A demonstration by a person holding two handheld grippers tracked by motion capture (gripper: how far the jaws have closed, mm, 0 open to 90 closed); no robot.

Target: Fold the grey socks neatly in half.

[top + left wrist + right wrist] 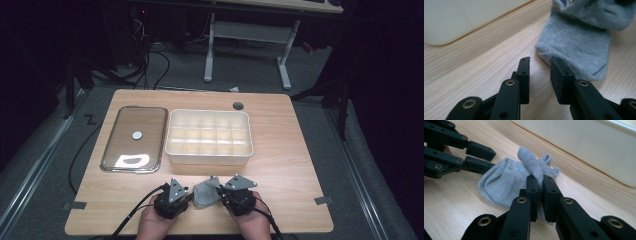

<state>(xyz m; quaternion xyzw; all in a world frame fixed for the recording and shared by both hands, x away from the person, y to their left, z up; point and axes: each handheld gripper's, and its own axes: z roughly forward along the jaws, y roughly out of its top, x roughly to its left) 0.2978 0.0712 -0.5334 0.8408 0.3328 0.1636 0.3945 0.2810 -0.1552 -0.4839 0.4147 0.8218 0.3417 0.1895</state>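
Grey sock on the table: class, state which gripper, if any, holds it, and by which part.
The right gripper is shut on a raised fold at one edge of the grey sock. The left gripper is open beside it, holding nothing.

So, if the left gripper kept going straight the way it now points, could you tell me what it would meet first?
Most likely the grey sock: the open left gripper points at its near edge, just ahead on the table.
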